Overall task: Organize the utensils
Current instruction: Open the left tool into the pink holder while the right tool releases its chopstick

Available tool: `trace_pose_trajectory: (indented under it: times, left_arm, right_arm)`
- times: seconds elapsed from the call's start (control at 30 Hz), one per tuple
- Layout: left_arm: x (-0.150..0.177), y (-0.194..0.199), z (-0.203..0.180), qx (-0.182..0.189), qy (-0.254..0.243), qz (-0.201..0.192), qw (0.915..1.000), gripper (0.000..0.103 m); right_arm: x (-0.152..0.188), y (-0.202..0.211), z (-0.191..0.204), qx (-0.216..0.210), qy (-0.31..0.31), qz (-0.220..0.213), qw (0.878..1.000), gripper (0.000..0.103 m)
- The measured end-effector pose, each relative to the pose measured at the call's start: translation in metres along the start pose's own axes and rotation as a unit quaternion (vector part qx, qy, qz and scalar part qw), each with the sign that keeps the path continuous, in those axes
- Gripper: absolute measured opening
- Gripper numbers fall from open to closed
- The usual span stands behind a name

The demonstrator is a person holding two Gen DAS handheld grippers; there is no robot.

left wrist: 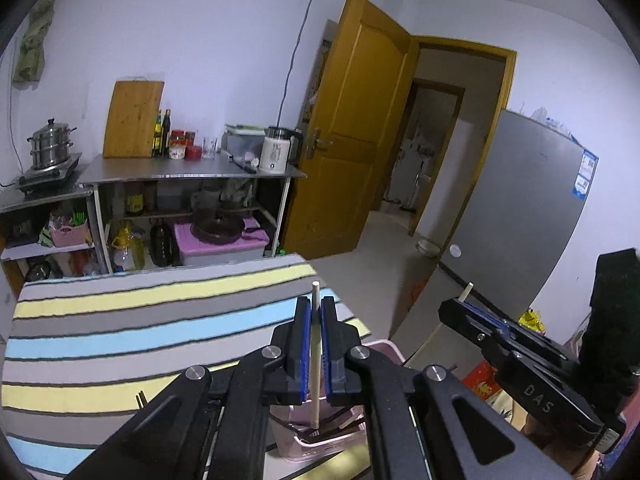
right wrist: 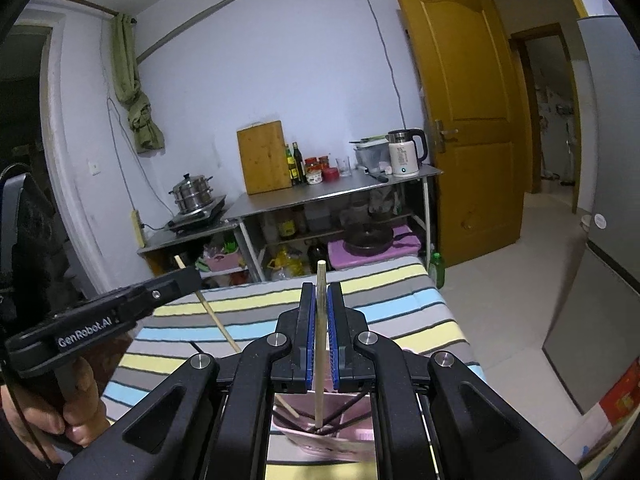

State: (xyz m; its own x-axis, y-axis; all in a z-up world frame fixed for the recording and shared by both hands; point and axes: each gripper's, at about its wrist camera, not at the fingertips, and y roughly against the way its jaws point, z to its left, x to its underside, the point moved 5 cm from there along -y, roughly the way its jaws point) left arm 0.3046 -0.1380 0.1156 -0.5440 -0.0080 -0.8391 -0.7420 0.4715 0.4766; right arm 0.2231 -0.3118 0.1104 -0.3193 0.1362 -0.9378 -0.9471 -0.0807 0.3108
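Note:
My left gripper is shut on a pale wooden chopstick that stands upright, its lower tip inside a pink utensil holder below the fingers. My right gripper is shut on a second pale chopstick, also upright, its tip in the same pink holder among dark chopsticks. The right gripper shows at the right of the left wrist view; the left gripper shows at the left of the right wrist view, its chopstick slanting down to the holder.
The holder stands on a table with a striped cloth. Behind it are steel shelves with a cutting board, bottles, kettle and a steamer pot. An open yellow door and a grey fridge stand to the right.

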Motion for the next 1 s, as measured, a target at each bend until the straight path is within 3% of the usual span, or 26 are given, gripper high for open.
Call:
trace_pose_trajectory:
  times: [0.57,0.9,1.0]
  left_arm:
    - [0.048,-0.036,0.008,-0.008,-0.018,0.050,0.9986,0.005]
    - [0.056,-0.023,0.018,-0.011,-0.004,0.048,0.9988,0.011]
    - [0.051,-0.012,0.018,-0.011,-0.002,0.035,0.9993,0.012]
  right_arm:
    - [0.045,-0.024,-0.007,0.001,0.002,0.055,0.999,0.006]
    - [0.052,-0.023,-0.007,0.005,0.000,0.072,0.997,0.006]
    - [0.050,-0.018,-0.007,0.010,0.003,0.066,0.998,0.012]
